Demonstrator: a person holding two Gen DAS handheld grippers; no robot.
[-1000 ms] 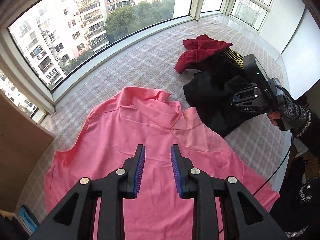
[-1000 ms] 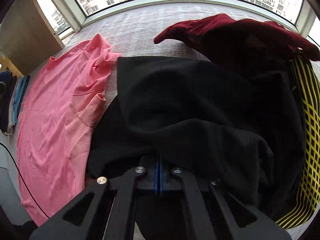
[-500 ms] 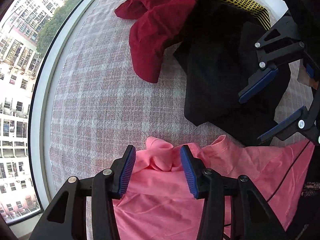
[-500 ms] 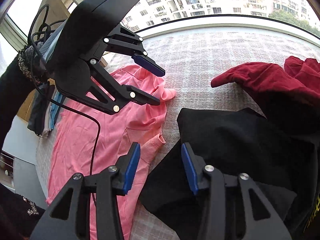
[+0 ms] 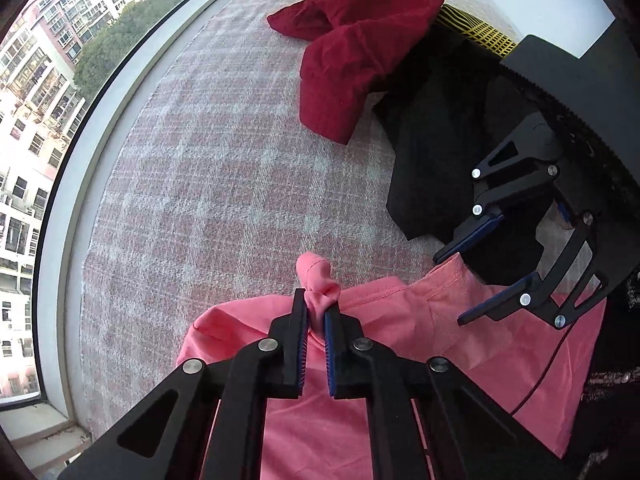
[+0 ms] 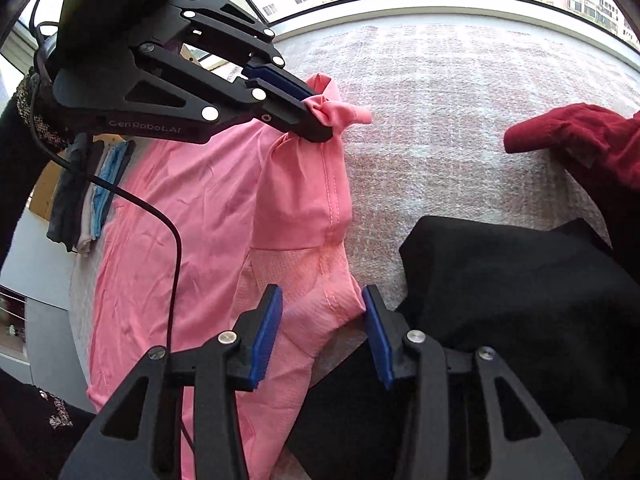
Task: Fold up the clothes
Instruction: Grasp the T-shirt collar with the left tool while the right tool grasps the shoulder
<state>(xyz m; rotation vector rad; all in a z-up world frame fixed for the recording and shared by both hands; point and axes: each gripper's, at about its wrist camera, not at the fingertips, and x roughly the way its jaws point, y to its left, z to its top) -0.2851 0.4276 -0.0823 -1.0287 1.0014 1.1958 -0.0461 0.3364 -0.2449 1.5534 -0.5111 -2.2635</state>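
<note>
The pink shirt [image 5: 384, 364] lies spread on a checked pink-and-white cover [image 5: 224, 184] beside a curved window [image 5: 48, 92], filling the near part of the left wrist view and the left half of the right wrist view. The left gripper [image 5: 316, 320] has its jaws clamped on a bunched corner of the shirt, and a knot of pink fabric pokes out past the blue pads; in the right wrist view that same pinch shows at the far edge of the shirt, where the cloth is gathered and drawn up from the cover into the jaws. The right gripper [image 6: 322, 330] hangs with its jaws apart, one blue pad [image 6: 264, 336] on each side of a mesh-textured part of the shirt near its right edge, close above the cloth but not closed on it. Just to the right of the shirt, touching or slightly overlapping its edge, lies a black garment [image 6: 500, 300]. Farther off on the right sits a dark red garment [image 5: 360, 52], partly draped over the black one, and a strip of yellow-and-black mesh fabric [image 5: 476, 28] shows behind them. At the far left of the right wrist view a small stack of folded clothes [image 6: 92, 196] rests beside the cover. A black cable [image 6: 160, 216] trails across the shirt from the left gripper.
</note>
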